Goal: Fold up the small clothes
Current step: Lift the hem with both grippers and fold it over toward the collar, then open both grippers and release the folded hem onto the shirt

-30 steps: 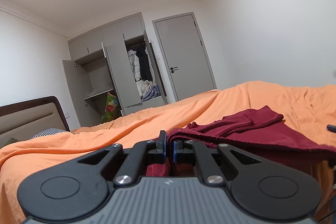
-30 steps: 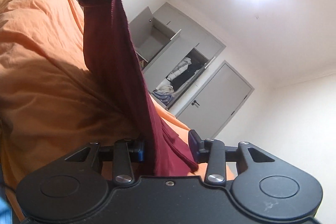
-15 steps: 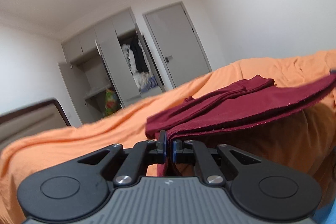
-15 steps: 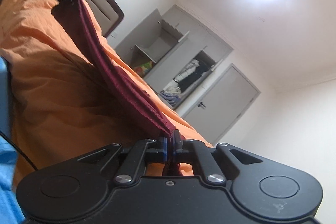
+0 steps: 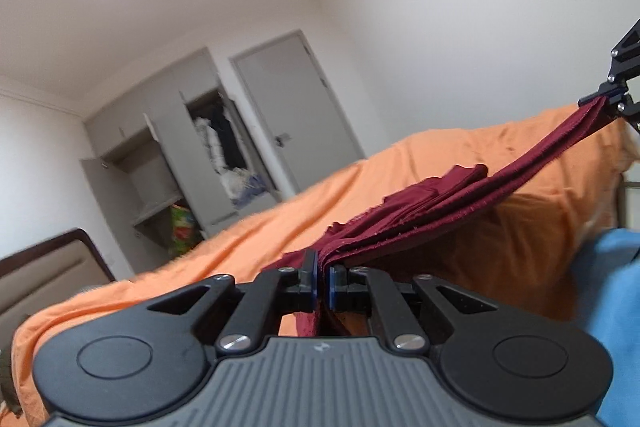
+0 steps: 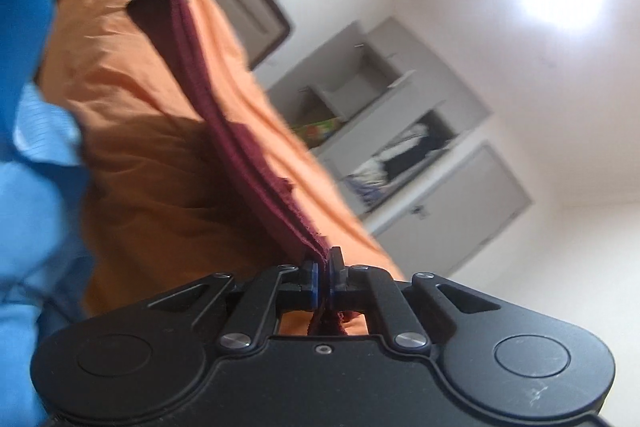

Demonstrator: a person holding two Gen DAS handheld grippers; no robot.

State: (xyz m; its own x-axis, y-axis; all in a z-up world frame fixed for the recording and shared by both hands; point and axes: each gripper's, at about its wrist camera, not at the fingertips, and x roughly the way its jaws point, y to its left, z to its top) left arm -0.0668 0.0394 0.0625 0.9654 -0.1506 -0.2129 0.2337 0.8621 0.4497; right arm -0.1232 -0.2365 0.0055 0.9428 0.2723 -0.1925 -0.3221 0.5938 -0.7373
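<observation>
While an orange bedcover (image 5: 460,155) fills the lower room, a dark red garment (image 5: 452,203) stretches taut above it between both tools, its far part lying on the cover. The left gripper (image 5: 321,281) pinches one edge; the right gripper (image 6: 323,281) pinches the opposite edge.

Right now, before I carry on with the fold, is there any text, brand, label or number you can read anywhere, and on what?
No readable text in either view.
Small pale emblem on the left tool's grey ribbed body: a mark, not letters.
Colourful printed bag in the open grey wardrobe: print too blurred to read.
Dark red cloth garment and orange bedsheet: no label visible.
</observation>
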